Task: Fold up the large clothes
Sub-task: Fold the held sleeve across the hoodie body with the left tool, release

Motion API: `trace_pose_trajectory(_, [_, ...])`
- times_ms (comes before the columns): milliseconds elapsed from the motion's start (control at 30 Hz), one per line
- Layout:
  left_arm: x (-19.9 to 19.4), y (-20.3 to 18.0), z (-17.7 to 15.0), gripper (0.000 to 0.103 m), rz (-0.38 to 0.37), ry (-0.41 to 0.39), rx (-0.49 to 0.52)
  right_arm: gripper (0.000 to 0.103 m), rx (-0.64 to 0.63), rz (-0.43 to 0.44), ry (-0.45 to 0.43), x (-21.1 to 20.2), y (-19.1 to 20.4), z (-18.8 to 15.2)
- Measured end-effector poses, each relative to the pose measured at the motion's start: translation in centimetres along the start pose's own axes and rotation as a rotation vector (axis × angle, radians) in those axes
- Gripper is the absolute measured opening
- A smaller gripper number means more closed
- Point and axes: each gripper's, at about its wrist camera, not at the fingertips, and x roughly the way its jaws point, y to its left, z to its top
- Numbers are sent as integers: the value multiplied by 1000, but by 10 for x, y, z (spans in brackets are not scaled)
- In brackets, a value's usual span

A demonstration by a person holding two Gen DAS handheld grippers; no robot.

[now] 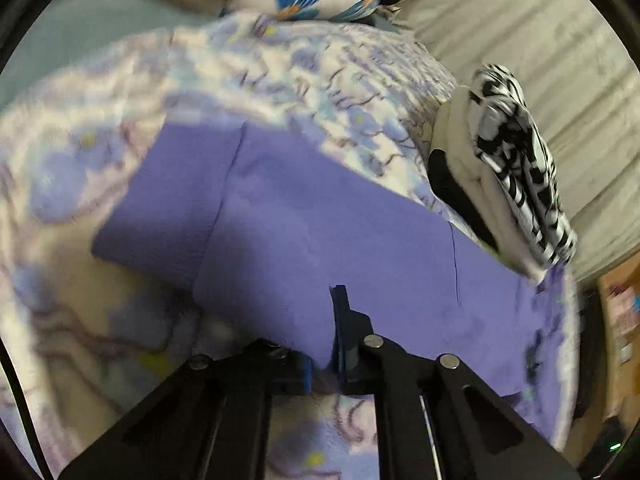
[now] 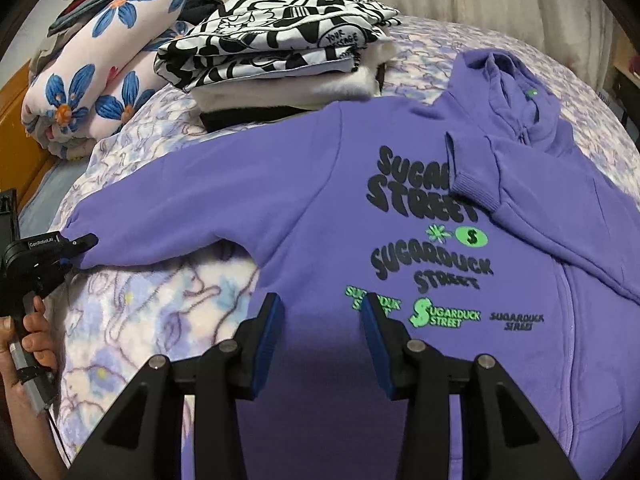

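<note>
Purple hoodie (image 2: 360,200) spread print side up on the floral bedspread (image 2: 152,292), hood toward the far edge, one sleeve (image 2: 532,184) already folded across the chest and covering part of the lettering. Other sleeve (image 2: 192,208) extended outward, flat, toward the bed's edge.

Left gripper (image 2: 86,242) clamped tight on the cuff end of the extended sleeve; in the left wrist view, purple fabric pinched between the blue pads. Right gripper (image 2: 320,320) half open, hovering low over the hem region of the hoodie, nothing between its pads.

Step in hand, as judged: fold the extended sleeve inward over the body.

Recommended execution:
- Lift the cuff only enough to clear the bedspread; avoid dragging the body panel sideways.
- Carry the cuff in an arc across the chest, crease along the shoulder seam.
- Lower the right gripper onto the body near the hem as an anchor, or leave it clear of the sleeve's path.
- Lay the cuff flat beside or over the folded sleeve, then release.

Hazard: stack of folded clothes (image 2: 288,52) touching the shoulder; keep the sleeve's arc low and short of it.
</note>
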Motion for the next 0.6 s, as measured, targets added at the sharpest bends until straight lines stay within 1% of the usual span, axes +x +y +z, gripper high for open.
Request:
trace_pose_trajectory(67, [-17,-26,-5,5,32,-49,83,42,12,4,-4,-5,-6,-2])
trace_pose_trajectory(167, [-44,-77,-18,5,43,-128,227,42,40,13,-18,-15,-20,-4])
trace_pose_trajectory(267, [-68,-133,-38,5,19,-196,362,42,79,20,-43,-27,-39,-7])
trace_pose_trajectory(333, [-78,-165,-52,5,-11,-218,428,42,105,22,-58,-35,-53,-8])
trace_pose_trajectory(400, [-86,-205,-70,5,-60,-223,503,42,134,22,-74,-43,-69,-11])
trace_pose_trajectory(433, [-87,-216,-76,5,-76,-220,524,42,154,18,-84,-48,-81,-14])
trace_pose_trajectory(500, [-85,-252,-99,5,-123,-192,584,42,182,13,-96,-54,-97,-18])
trace_pose_trajectory(600, [-69,-290,-132,5,-149,-125,644,42,232,-4,-115,-65,-131,-28])
